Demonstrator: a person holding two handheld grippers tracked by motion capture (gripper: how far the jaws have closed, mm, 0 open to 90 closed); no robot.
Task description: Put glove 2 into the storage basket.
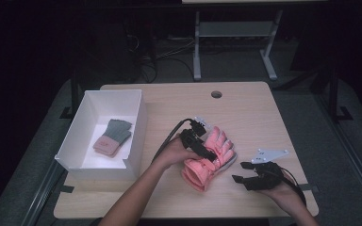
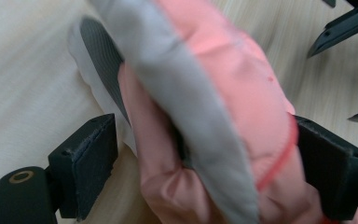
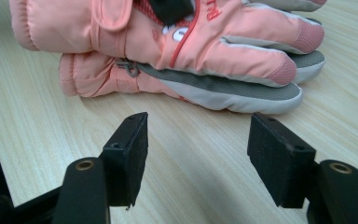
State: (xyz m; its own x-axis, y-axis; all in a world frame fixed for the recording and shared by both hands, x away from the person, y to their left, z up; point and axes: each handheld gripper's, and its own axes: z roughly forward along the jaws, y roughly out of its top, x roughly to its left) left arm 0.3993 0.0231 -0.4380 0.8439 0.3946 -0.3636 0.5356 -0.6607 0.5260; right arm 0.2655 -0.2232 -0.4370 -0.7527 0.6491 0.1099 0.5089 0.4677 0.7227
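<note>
Item: pair of pink ski gloves (image 1: 210,160), stacked one on the other, lying at centre frame of the high view on the wooden table (image 1: 245,113); long axis runs from cuffs at lower left to fingertips at upper right. Left gripper (image 1: 199,145): set over the stack, jaws spread to either side of it; one pad stands clear, the other is at the fabric, so a firm pinch cannot be confirmed. Right gripper (image 1: 242,172): lower right of the gloves, just apart, jaws spread and empty, facing the stack's long side. Nearer hand: left. White box (image 1: 90,106), left of frame, holds a grey-and-pink knit glove (image 1: 112,136).
</note>
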